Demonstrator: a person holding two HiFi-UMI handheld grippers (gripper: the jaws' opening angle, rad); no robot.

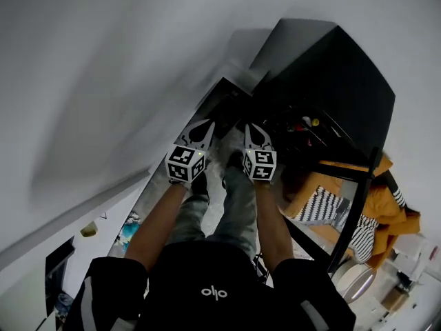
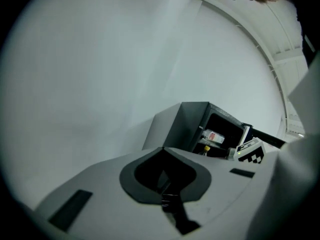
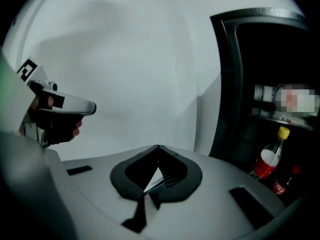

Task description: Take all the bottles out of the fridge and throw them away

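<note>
The black fridge [image 1: 331, 81] stands open ahead, a little to the right. In the right gripper view its dark inside holds an upright bottle with a yellow cap and a red label [image 3: 267, 159], a darker bottle with a red cap [image 3: 286, 182] and a clear bottle lying on the shelf above [image 3: 272, 95]. The left gripper view shows the fridge [image 2: 187, 126] farther off, with the lying bottle [image 2: 214, 136]. My left gripper [image 1: 207, 125] [image 2: 162, 148] and right gripper [image 1: 252, 127] [image 3: 158, 146] are held up side by side, short of the fridge. Both are shut and empty.
A plain white wall [image 1: 103, 81] fills the left and the back. To the right of the fridge, orange cloth [image 1: 389, 209] and striped fabric [image 1: 324, 205] hang over a black frame [image 1: 355, 212]. The person's legs [image 1: 227, 205] are below the grippers.
</note>
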